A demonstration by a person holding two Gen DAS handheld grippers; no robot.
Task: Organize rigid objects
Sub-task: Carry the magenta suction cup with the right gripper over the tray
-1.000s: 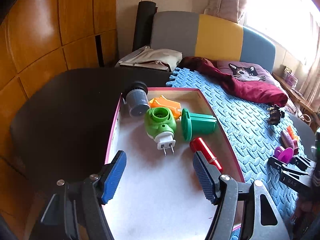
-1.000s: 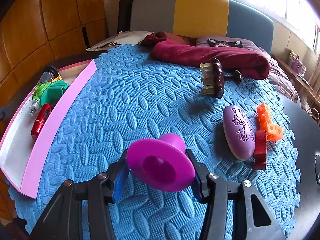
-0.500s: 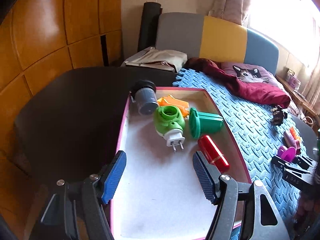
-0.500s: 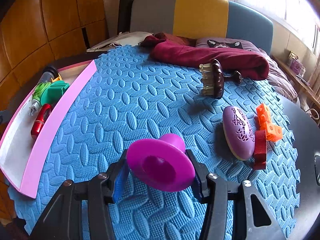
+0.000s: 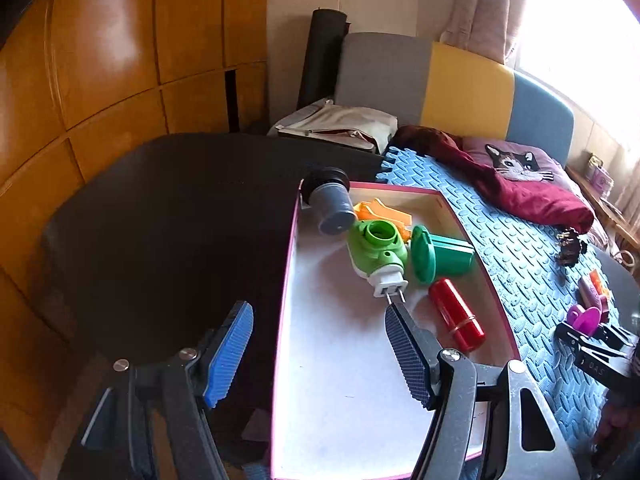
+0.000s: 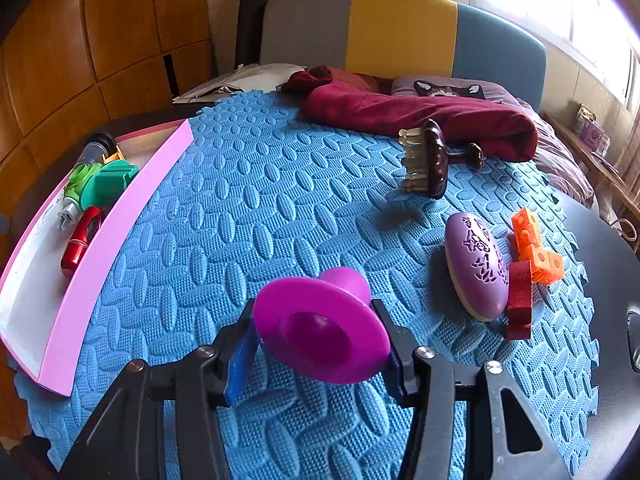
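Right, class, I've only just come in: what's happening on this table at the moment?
A person is sorting small objects into a pink tray. The right gripper is shut on a magenta funnel-shaped piece above the blue foam mat. The left gripper hangs open and empty over the tray's edge. A comb brush, purple oval case and orange blocks wait on the mat.

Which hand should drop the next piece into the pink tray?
Right. Its fingers already clamp the magenta funnel over the blue mat; the left fingers are empty above the tray.
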